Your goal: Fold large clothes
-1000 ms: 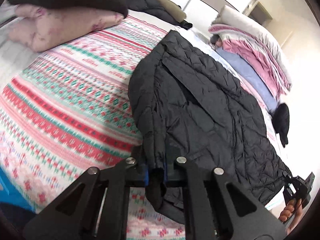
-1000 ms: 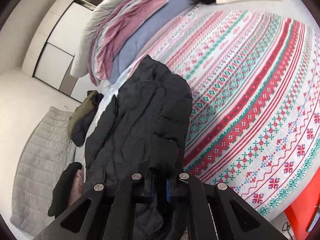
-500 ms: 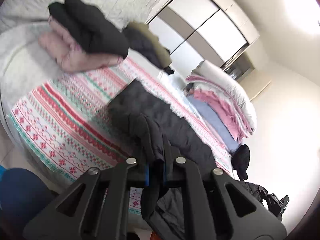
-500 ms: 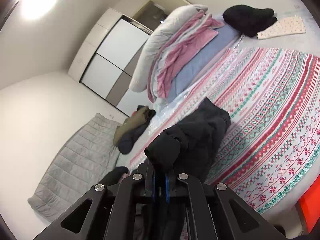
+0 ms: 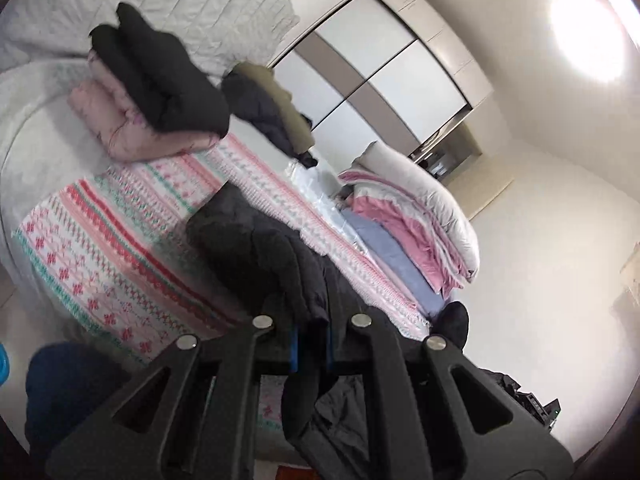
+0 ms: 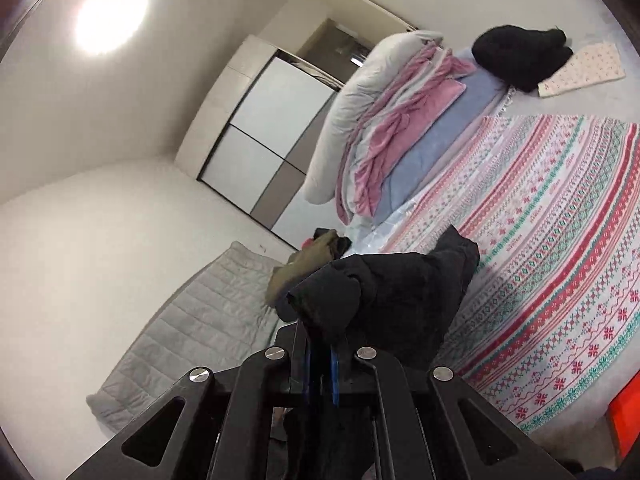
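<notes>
above the patterned bedspread, both hand-held grippers pinch the black jacket.

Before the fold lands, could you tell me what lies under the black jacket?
The patterned blanket shows beneath the black jacket; whatever sits directly under its draped part is covered.
</notes>
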Motion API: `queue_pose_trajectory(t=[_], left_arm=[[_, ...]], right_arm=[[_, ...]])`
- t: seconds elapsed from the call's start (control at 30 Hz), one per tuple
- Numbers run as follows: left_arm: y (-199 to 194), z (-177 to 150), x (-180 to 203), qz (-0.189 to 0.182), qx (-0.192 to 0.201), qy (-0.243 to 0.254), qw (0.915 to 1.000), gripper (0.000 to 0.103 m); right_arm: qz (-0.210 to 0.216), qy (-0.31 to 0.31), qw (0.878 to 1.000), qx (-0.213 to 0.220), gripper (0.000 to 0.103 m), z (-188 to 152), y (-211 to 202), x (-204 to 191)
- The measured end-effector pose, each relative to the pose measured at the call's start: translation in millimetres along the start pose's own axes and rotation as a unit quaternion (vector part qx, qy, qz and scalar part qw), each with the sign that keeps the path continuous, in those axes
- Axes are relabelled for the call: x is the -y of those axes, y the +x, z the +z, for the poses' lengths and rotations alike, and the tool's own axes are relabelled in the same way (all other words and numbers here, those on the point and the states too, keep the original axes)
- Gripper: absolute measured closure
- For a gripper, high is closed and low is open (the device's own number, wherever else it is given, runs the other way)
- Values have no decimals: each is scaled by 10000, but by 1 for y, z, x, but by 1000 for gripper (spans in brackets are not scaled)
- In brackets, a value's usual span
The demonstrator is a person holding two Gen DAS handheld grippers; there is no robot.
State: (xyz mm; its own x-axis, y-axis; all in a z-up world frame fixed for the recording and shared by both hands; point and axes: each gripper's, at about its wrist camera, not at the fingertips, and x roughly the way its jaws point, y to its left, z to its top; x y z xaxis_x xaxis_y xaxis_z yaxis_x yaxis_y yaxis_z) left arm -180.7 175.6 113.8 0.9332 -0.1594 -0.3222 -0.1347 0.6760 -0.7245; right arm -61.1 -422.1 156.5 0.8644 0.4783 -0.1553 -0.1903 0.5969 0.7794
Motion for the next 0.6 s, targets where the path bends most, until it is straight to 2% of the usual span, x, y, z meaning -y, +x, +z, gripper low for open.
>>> queue_pose_trajectory(t=[0.07, 0.13, 0.2, 0.3, 0.37, 0.53, 0.6], left_arm=[[8, 6, 7, 41, 46, -6, 10000, 93], [26, 13, 9, 78, -77, -124, 9999, 93], [51, 21, 7, 102, -291, -363, 9989, 93], [85, 39, 0, 318, -413, -704, 9962, 93], [105, 52, -1, 447, -411, -792, 9950, 92], [178, 88, -8, 900, -527, -1220, 9870, 92], [216, 103, -8, 1083, -587, -1163, 9855, 91]], right_arm=[[100, -130, 9999, 46, 97, 5, -1, -8], [53, -156, 9999, -1, 97, 9, 10, -5], [-8, 98, 9999, -134, 97, 13, 29, 13], [35, 492, 9984, -267, 97, 18, 57, 42], [0, 689, 9974, -207, 97, 27, 73, 57], [-374, 1045, 9938, 10, 97, 59, 127, 90], [-623, 1129, 9916, 18, 96, 71, 160, 103]])
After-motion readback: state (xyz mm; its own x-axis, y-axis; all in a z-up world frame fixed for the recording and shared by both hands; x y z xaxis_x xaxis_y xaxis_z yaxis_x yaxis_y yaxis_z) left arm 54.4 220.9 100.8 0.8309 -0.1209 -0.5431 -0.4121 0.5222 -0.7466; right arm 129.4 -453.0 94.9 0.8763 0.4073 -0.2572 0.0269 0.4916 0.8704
